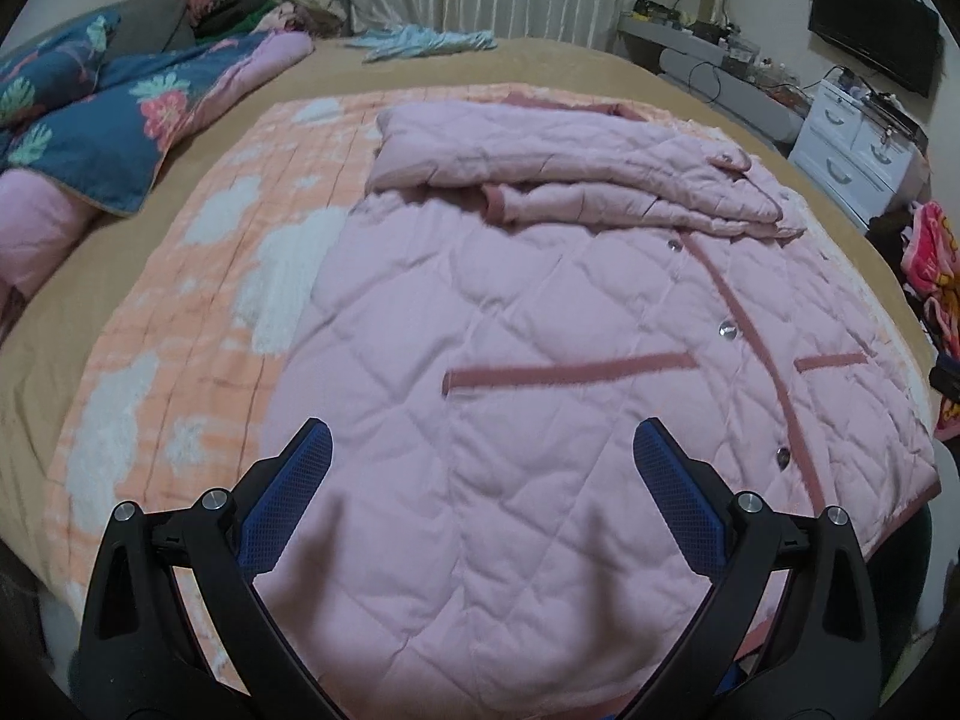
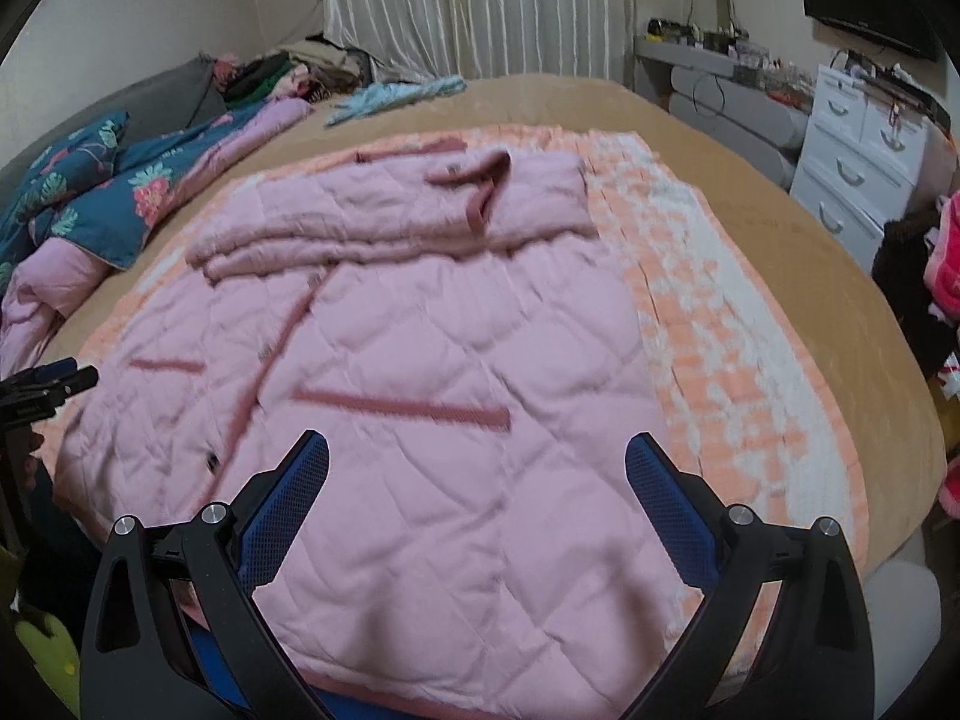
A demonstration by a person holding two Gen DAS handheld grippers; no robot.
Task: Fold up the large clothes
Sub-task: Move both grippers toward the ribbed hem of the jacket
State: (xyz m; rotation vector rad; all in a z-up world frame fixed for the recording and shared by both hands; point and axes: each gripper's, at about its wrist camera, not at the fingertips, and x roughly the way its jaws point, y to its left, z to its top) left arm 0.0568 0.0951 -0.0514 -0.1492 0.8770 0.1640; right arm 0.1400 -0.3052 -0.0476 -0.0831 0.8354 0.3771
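A pink quilted jacket (image 1: 540,372) with dark pink trim and snap buttons lies flat on an orange and white blanket (image 1: 210,300) on the bed. Its sleeves are folded across the chest at the far end (image 1: 570,180). My left gripper (image 1: 480,444) is open and empty above the jacket's near hem, left half. In the right wrist view the jacket (image 2: 390,360) lies the same way, and my right gripper (image 2: 477,456) is open and empty above the hem's right half. The left gripper's tip shows at the left edge (image 2: 60,378).
A blue floral quilt (image 1: 120,114) is heaped at the far left of the tan bed (image 1: 540,66). A light blue cloth (image 1: 420,42) lies near the curtain. White drawers (image 1: 852,144) and a TV (image 1: 870,48) stand at the right. Red clothes (image 1: 936,264) hang beyond the bed's right edge.
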